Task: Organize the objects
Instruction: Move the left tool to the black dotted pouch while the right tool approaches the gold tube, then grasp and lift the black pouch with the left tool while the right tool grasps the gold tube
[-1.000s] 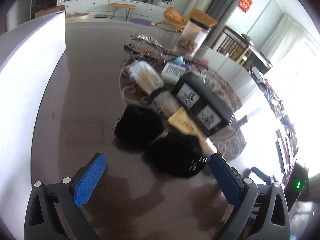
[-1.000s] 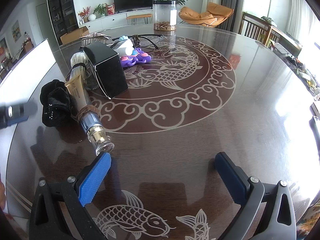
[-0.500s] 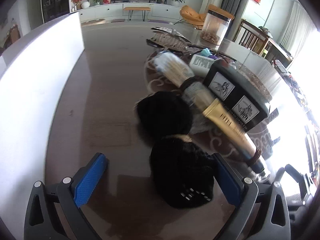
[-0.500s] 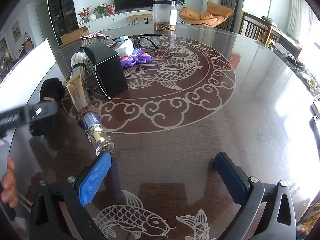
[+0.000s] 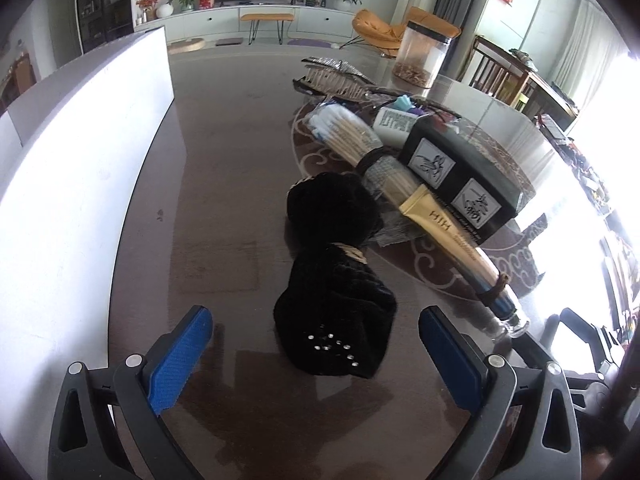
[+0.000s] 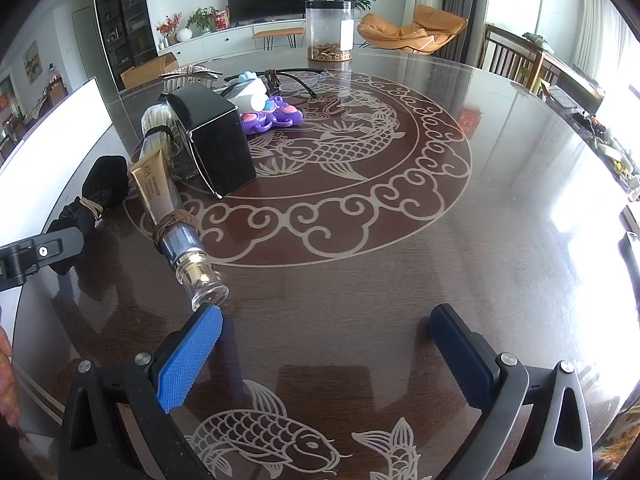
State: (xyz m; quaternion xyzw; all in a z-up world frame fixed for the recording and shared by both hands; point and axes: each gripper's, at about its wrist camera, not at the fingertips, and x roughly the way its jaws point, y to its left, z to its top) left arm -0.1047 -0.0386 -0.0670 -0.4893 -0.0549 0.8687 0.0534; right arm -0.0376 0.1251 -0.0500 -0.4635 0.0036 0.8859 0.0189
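two grippers show, each with blue-padded fingers spread wide and nothing between them. the left gripper (image 5: 316, 340) hangs just before one black fuzzy cloth bundle tied at its waist with a tan band (image 5: 336, 280); the bundle's near lobe, dotted with small silver studs, lies between the open pads but touches neither. the right gripper (image 6: 326, 346) sits over bare, dark glossy round table with pale fish and cloud patterns (image 6: 400, 240), its left pad tip just beside the clear cap of one gold squeeze tube with a brown band round its neck (image 6: 168, 208).

beyond the tube stands one black box (image 6: 216, 140); the left wrist view alone shows two white picture labels on its side. one bundle of pale sticks bound with a dark band (image 5: 352, 136) lies against the tube's far end, partly hidden by the box in the right view. one white bottle (image 5: 394, 124) lies behind, its cap hidden in the left view. only the right view shows one purple and pink toy (image 6: 276, 116) clearly, and one pair of dark-framed glasses (image 6: 296, 78). one silvery comb-like thing (image 5: 336, 76) is hard to make out. farthest stands one clear tall jar with brown bits at the bottom (image 6: 329, 32). a white board (image 5: 80, 128) runs along the table's left side, cut off by the frame. the left gripper's black arm enters the right view at the left edge.
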